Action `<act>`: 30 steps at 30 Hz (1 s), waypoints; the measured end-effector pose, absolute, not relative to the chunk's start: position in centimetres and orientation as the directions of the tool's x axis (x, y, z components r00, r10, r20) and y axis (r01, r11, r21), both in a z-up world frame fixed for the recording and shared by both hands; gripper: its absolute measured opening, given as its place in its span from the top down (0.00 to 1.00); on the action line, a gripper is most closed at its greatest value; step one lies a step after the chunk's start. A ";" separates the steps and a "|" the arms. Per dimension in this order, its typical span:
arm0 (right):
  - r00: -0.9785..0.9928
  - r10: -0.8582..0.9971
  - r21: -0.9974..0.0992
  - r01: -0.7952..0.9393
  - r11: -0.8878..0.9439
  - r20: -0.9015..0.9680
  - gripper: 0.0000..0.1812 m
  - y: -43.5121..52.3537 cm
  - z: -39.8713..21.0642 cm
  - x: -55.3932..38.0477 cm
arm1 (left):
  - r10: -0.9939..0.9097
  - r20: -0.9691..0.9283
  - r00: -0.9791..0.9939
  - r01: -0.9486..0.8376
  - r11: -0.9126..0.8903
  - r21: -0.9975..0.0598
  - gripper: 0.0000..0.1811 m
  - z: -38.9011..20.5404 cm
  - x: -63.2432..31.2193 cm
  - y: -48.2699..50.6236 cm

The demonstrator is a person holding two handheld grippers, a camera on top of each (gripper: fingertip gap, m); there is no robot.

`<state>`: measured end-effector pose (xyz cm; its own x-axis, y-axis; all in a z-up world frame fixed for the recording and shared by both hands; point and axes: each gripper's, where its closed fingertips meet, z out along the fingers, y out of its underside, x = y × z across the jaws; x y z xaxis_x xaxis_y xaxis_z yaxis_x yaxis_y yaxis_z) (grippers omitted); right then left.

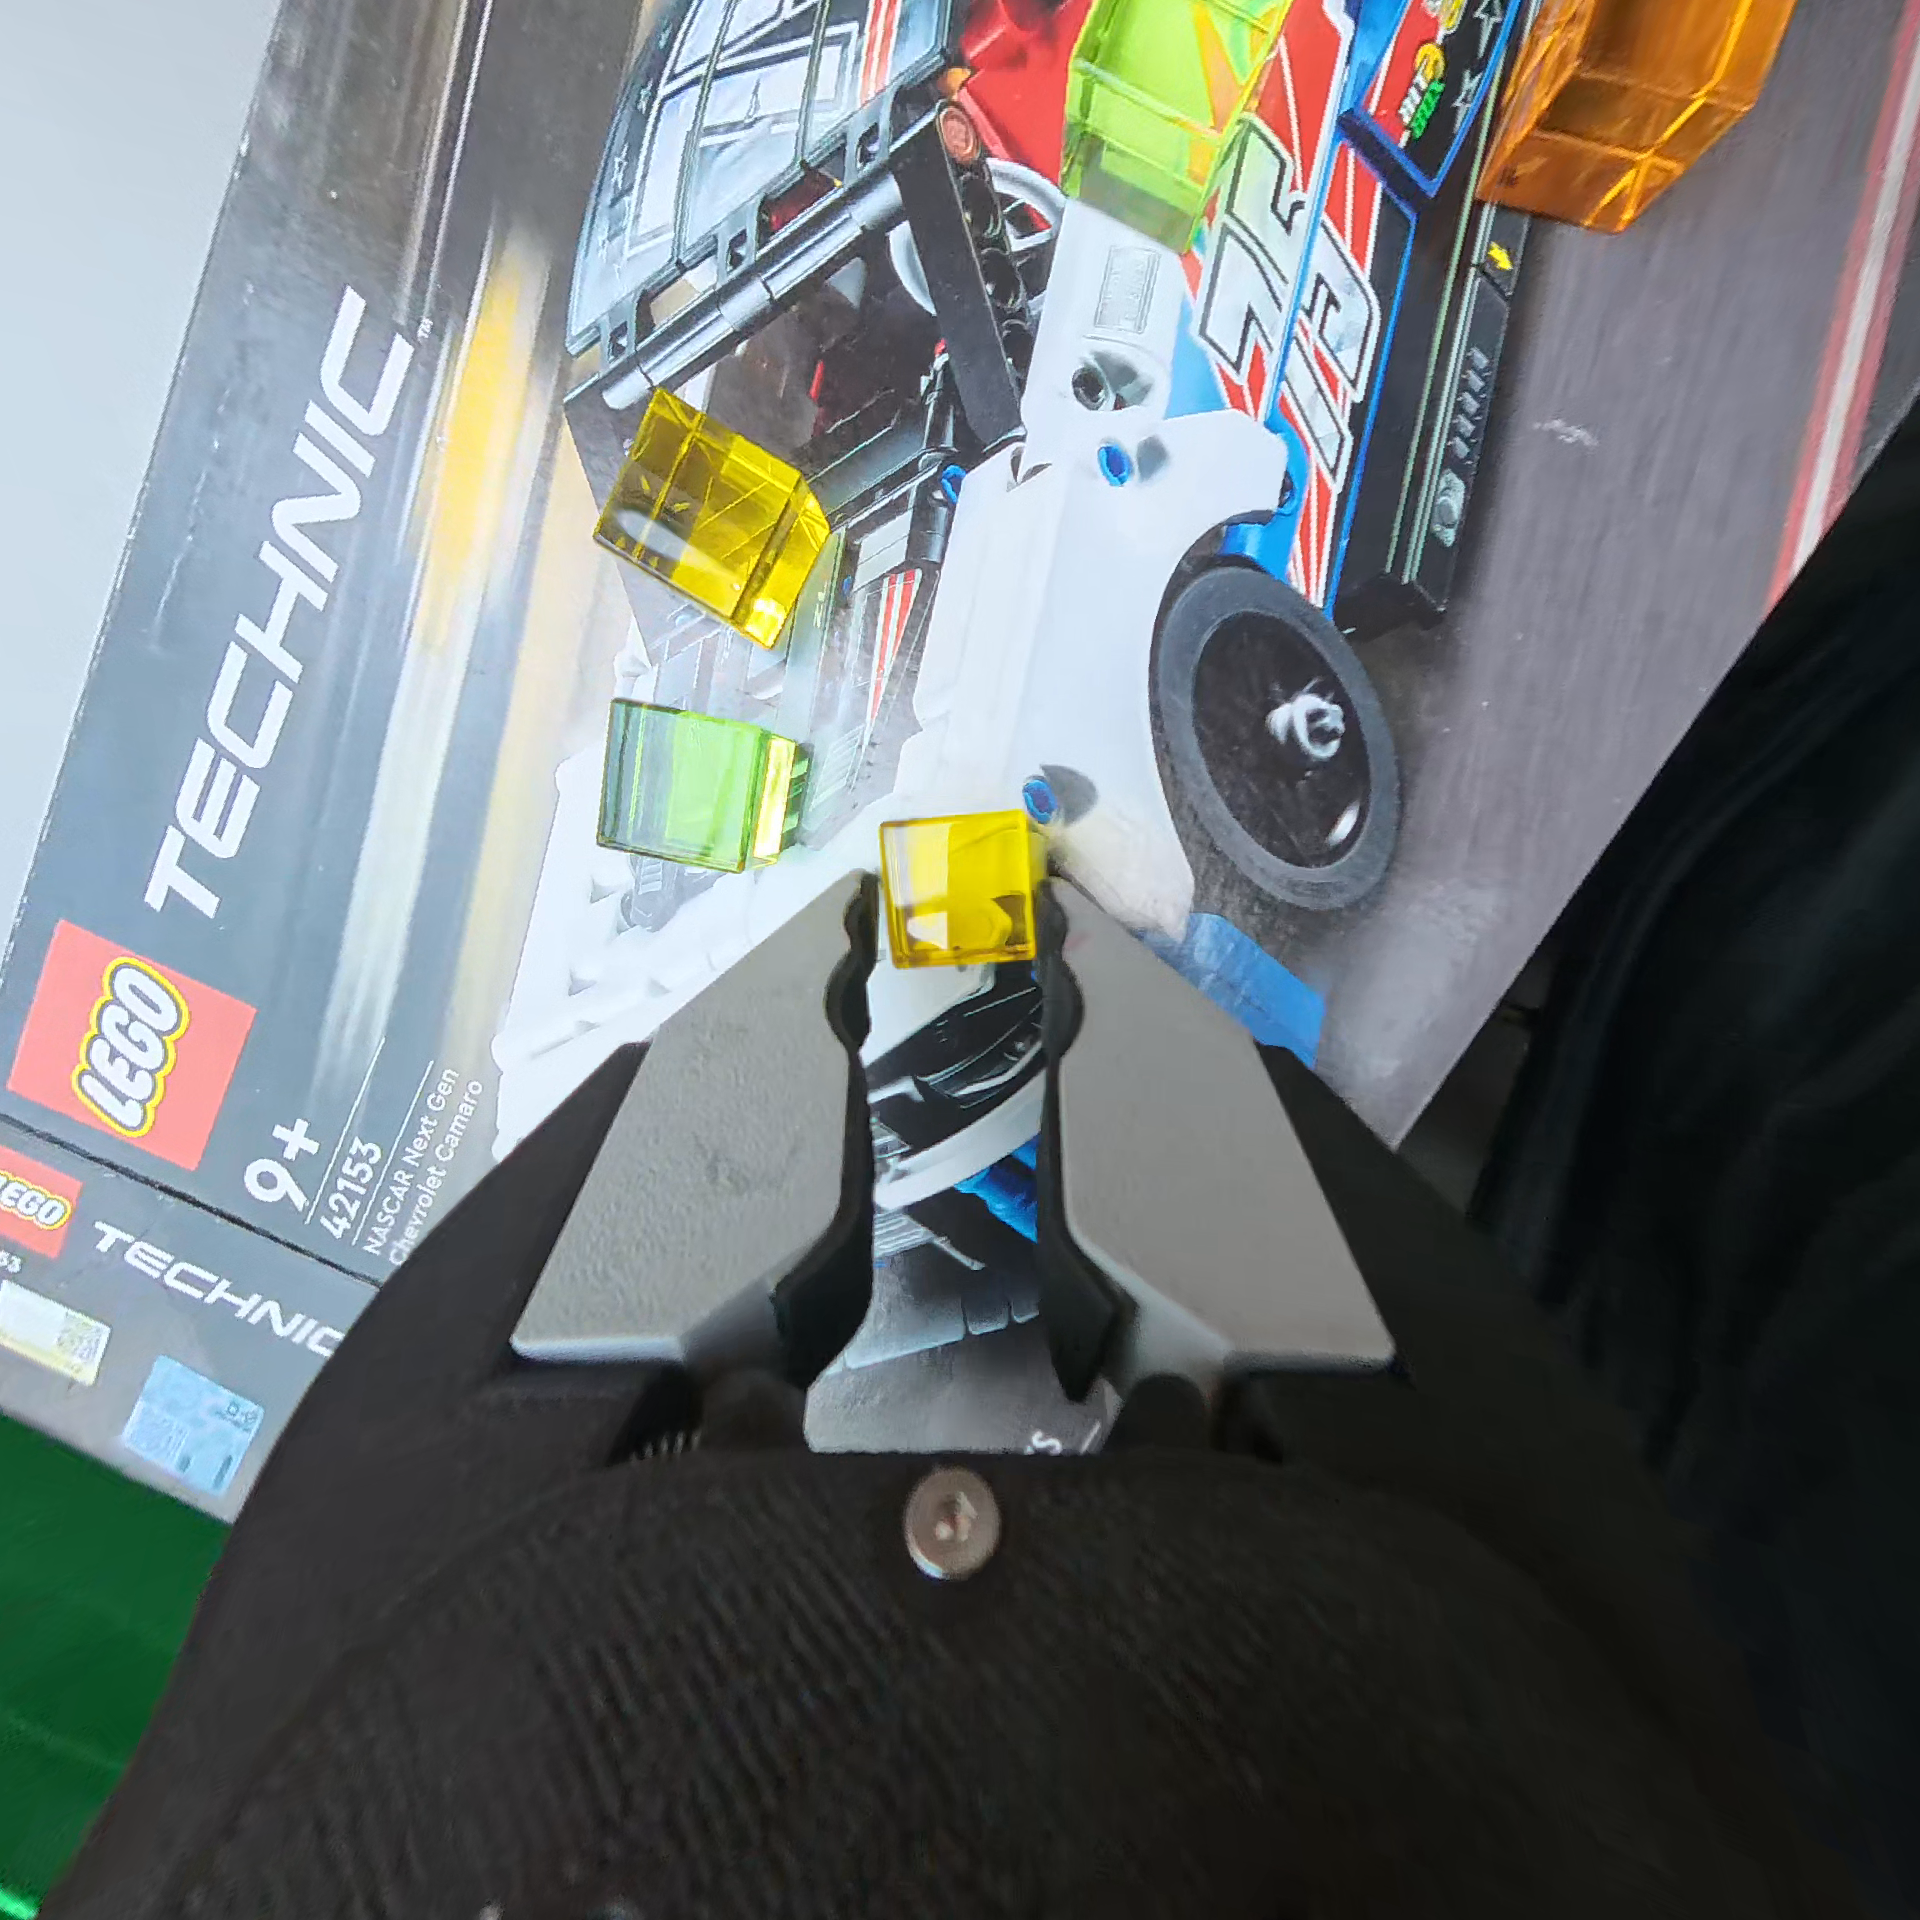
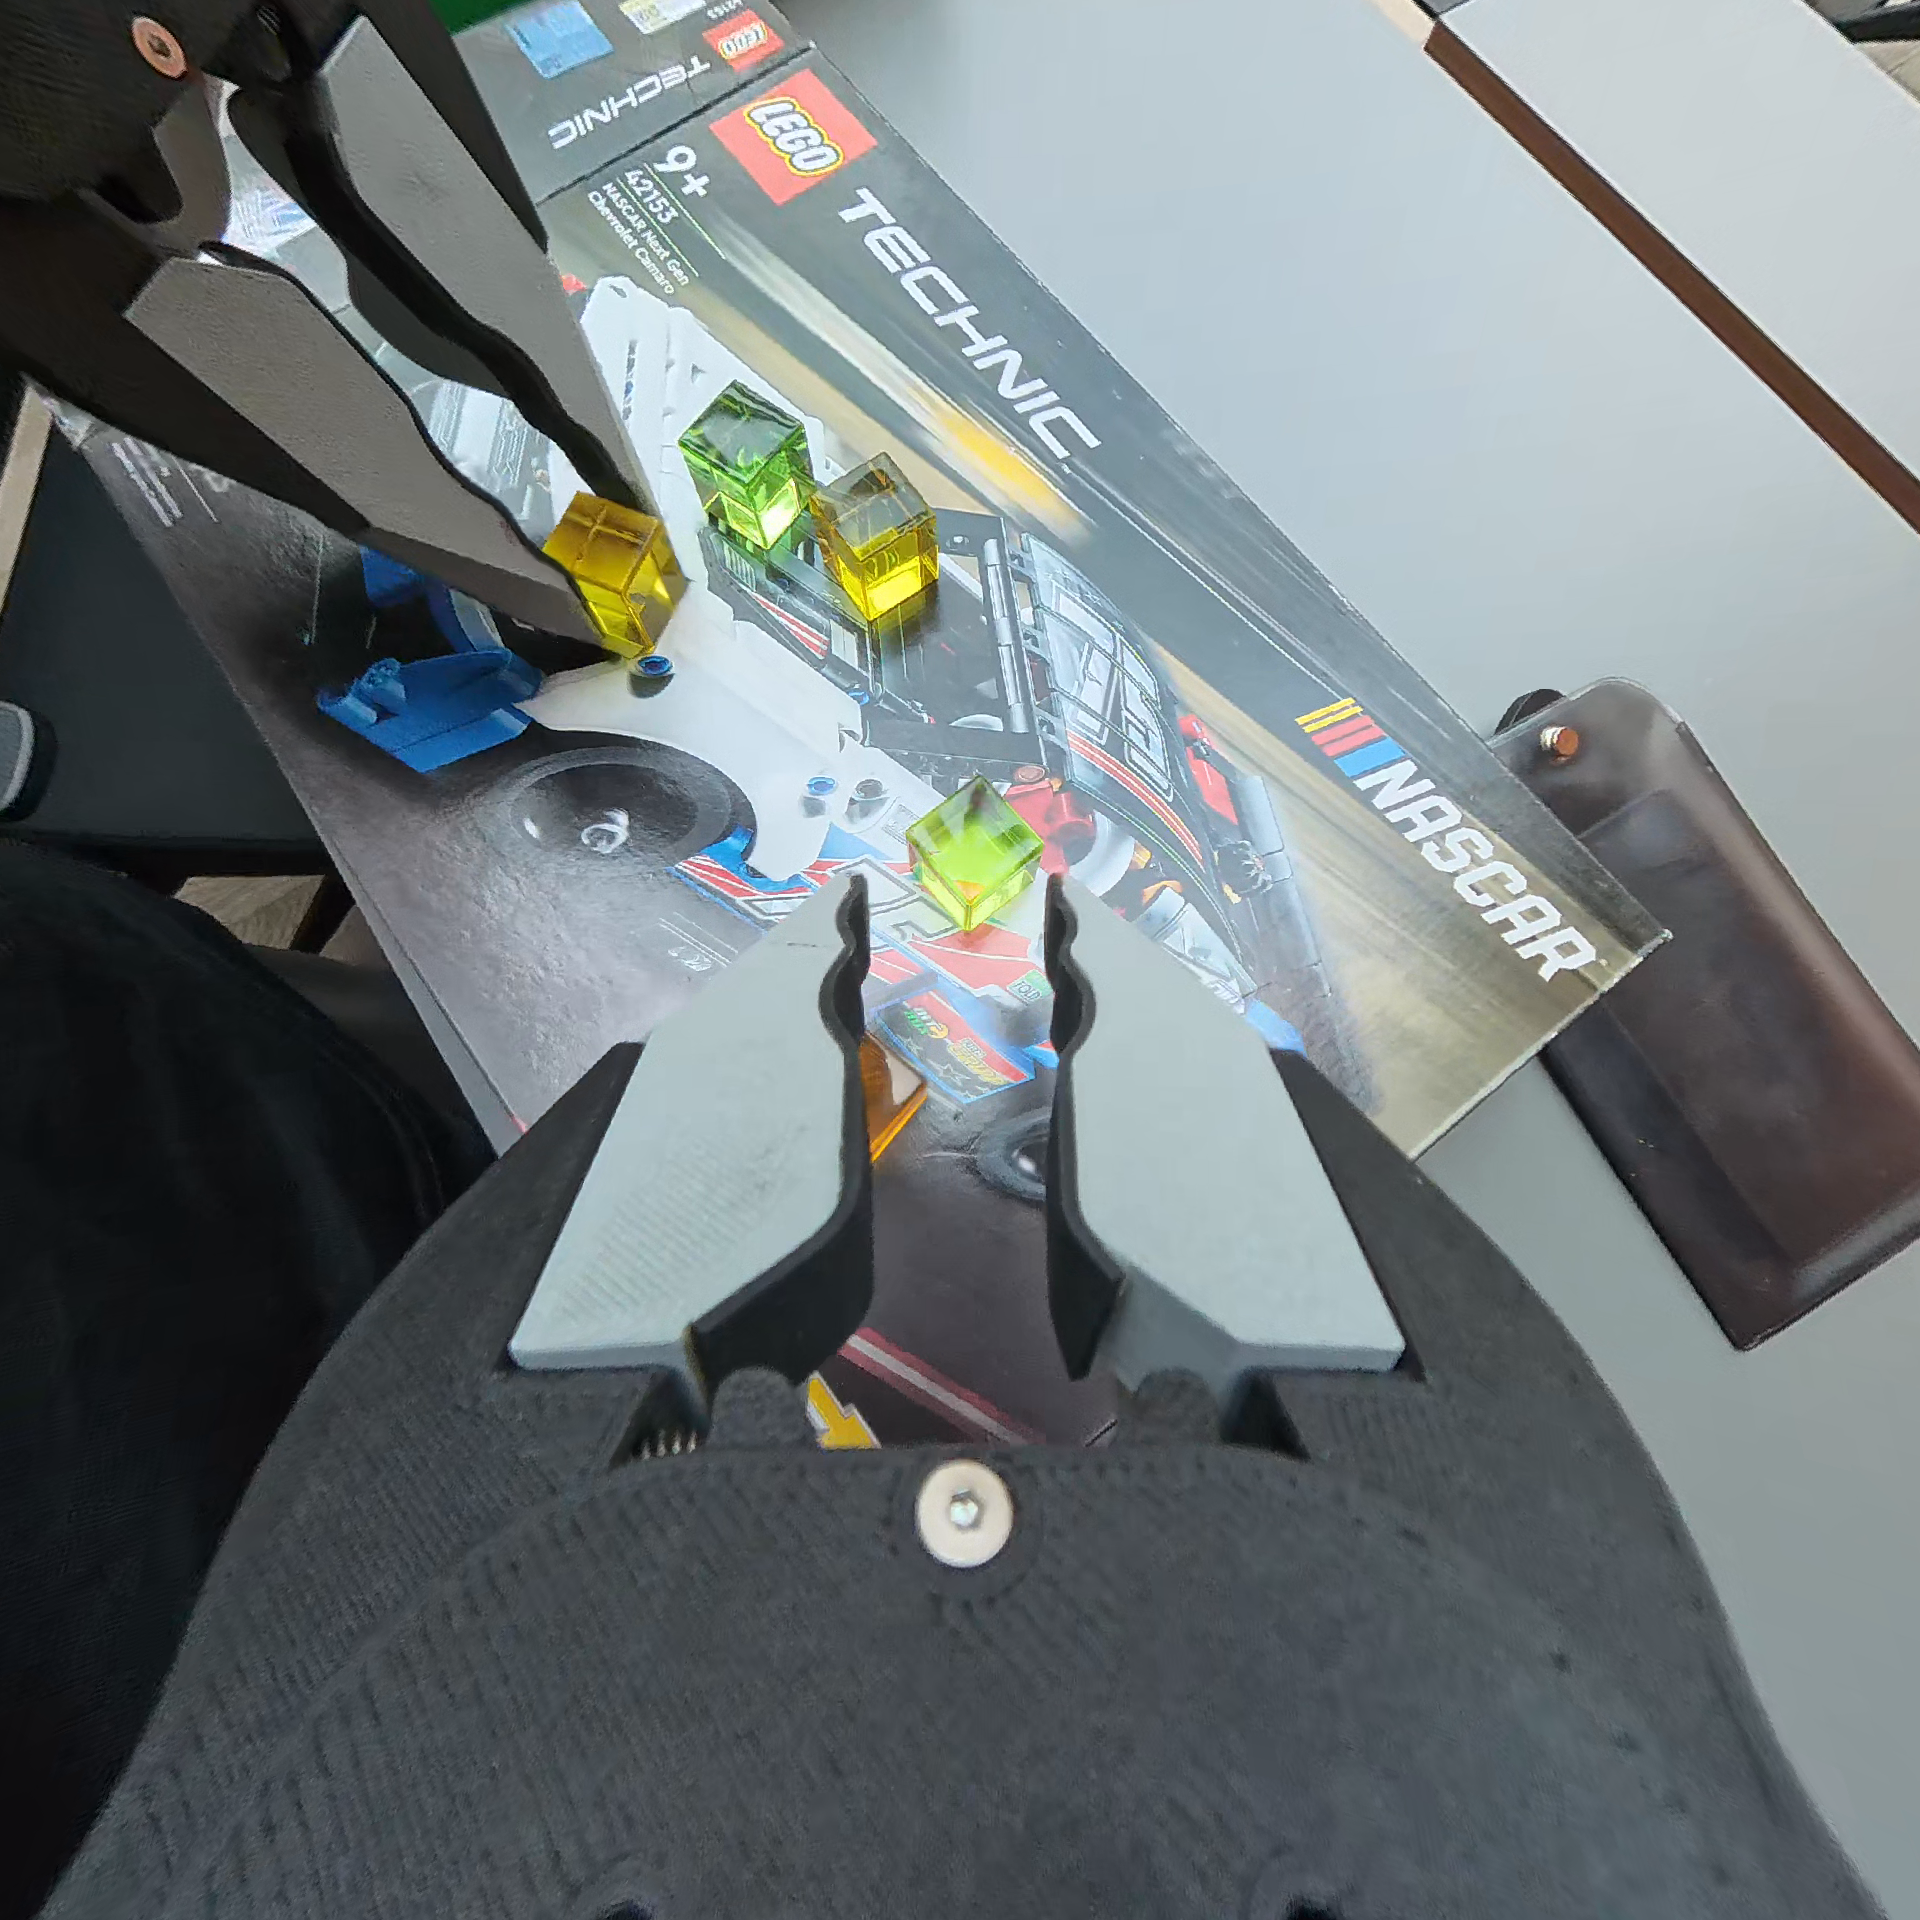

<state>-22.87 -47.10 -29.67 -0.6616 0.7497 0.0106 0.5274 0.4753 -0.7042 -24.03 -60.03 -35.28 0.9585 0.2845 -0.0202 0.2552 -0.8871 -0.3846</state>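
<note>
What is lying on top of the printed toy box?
On the printed toy box: two yellow cubes, two green cubes, one orange cube. The left tool grips one yellow. The right tool hides most of the orange.

Both views were bright and evenly lit by cool, daylight-like light. The clear cubes (image 2: 871, 540) glowed, light passing through them, and cast only faint, soft shadows on the glossy box (image 2: 1195, 582). Pale glare washed the box (image 1: 312, 644) surface along its printed edge. Wide-angle distortion bent straight box edges toward the frame borders. The gripper body (image 1: 935, 1714) close to the lens was dark and slightly soft; the upper corners of the left wrist view were blurred.
</note>
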 end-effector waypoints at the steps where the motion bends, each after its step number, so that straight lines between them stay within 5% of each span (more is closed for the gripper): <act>1: -0.658 0.753 -0.705 0.529 0.473 0.012 0.83 -47.1 -29.6 -22.8 | 0.281 -0.025 0.959 0.250 -0.888 -0.387 0.86 -35.2 -24.2 -60.1; 12: -0.622 0.783 -0.699 0.552 0.455 0.018 0.84 -46.8 -29.2 -21.3 | 0.217 0.000 0.976 0.198 -0.893 -0.404 0.80 -35.3 -24.2 -60.3; 15: -0.619 0.785 -0.696 0.557 0.454 0.017 0.84 -46.7 -29.3 -21.0 | 0.182 0.013 0.983 0.171 -0.890 -0.424 0.87 -35.4 -24.0 -59.8; 30: -0.613 0.790 -0.701 0.558 0.444 0.012 0.84 -46.1 -29.3 -20.5 | 0.152 -0.021 0.988 0.128 -0.894 -0.429 0.86 -35.1 -24.1 -59.6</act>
<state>-20.55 -46.13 -29.31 -0.6134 0.7897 0.0120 0.5577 0.4439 -0.7014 -24.14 -59.58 -35.11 0.9881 0.1521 -0.0214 0.1283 -0.8941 -0.4291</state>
